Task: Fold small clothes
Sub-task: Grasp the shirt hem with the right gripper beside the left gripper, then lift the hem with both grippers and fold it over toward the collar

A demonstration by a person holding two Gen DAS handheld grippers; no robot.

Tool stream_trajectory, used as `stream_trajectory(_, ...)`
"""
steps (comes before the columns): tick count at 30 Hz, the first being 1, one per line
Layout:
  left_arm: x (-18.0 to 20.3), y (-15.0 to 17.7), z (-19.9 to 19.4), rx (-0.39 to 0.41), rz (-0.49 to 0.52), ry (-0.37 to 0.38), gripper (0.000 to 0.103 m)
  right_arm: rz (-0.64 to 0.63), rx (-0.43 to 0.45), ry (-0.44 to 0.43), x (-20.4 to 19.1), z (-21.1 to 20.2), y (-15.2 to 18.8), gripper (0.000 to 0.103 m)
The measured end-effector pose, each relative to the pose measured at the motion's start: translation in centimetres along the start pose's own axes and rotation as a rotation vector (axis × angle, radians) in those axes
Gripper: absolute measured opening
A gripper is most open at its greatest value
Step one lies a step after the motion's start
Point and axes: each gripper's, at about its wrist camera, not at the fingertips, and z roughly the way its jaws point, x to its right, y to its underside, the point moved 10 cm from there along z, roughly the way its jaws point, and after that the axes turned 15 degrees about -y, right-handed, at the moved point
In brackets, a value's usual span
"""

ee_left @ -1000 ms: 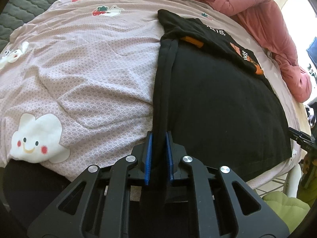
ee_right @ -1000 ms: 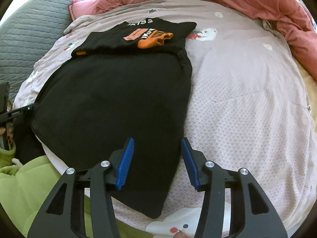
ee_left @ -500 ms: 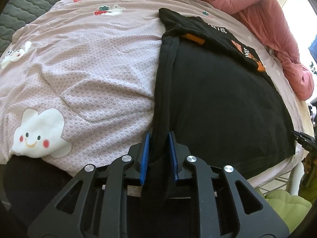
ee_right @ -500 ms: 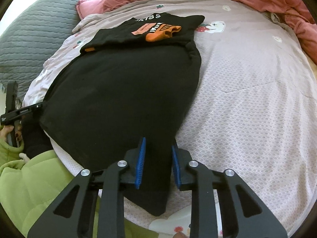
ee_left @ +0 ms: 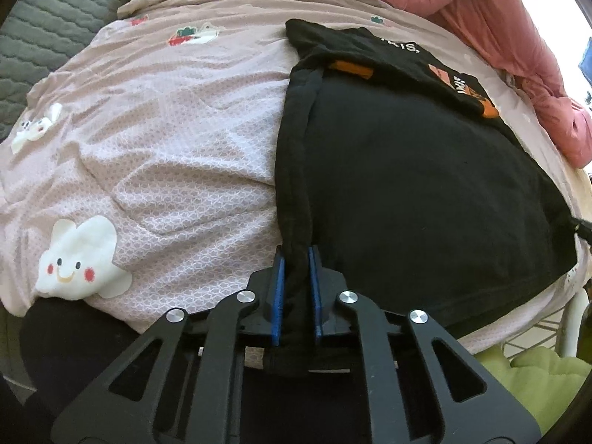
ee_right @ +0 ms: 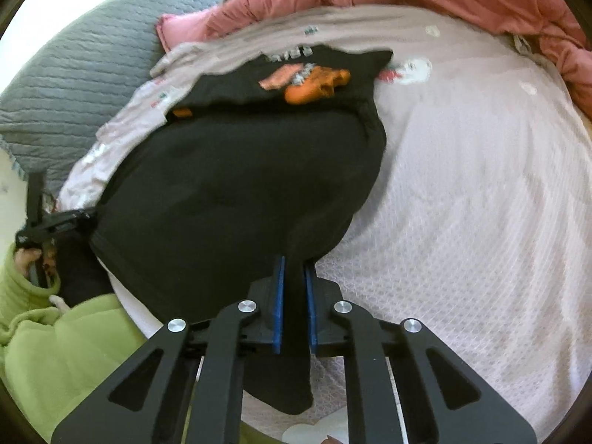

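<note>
A pale pink bedsheet (ee_left: 177, 140) printed with cartoon clouds spreads ahead of both grippers, with a bunched pink quilt (ee_left: 499, 18) beyond it and a grey quilted pillow (ee_right: 81, 85) far ahead to the left. A black T-shirt (ee_left: 407, 170) lies flat on the sheet, its far end folded back to show an orange graphic and white letters too blurred to read fully. The left gripper (ee_left: 296, 255) is clamped on the shirt's near-left hem edge. The right gripper (ee_right: 294, 266), wide open a second ago, is now closed on the near-right hem corner, which has lifted slightly. A green sleeve (ee_right: 55, 351) sits below left.
</note>
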Motion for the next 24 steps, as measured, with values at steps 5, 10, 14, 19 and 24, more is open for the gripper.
stream_trajectory(5, -0.1, -1.4, -1.9, 0.052, -0.031, 0.028, 0.005, -0.034, 0.089, -0.039, -1.0, -2.0, -2.5, 0.009)
stream_trajectory(10, -1.3, -4.4, -4.5, 0.13, -0.097, 0.051, 0.004, -0.057, 0.158, -0.045, -1.3, -3.4, -4.9, 0.009)
stream_trajectory(14, -1.7, -6.7, -4.9, 0.155, -0.128, 0.051, 0.004, -0.056, 0.199, -0.047, -1.1, -4.0, -6.3, 0.009)
stream_trajectory(19, -1.7, -9.0, -5.5, 0.201, -0.13, 0.025, 0.004, -0.027, 0.244, -0.047, -0.4, -4.5, -7.4, 0.009)
stream_trajectory(24, -1.6, -11.6, -6.1, 0.249, -0.125, -0.003, 0.004, -0.033, 0.29, -0.019, -0.1, -5.0, -9.6, 0.009)
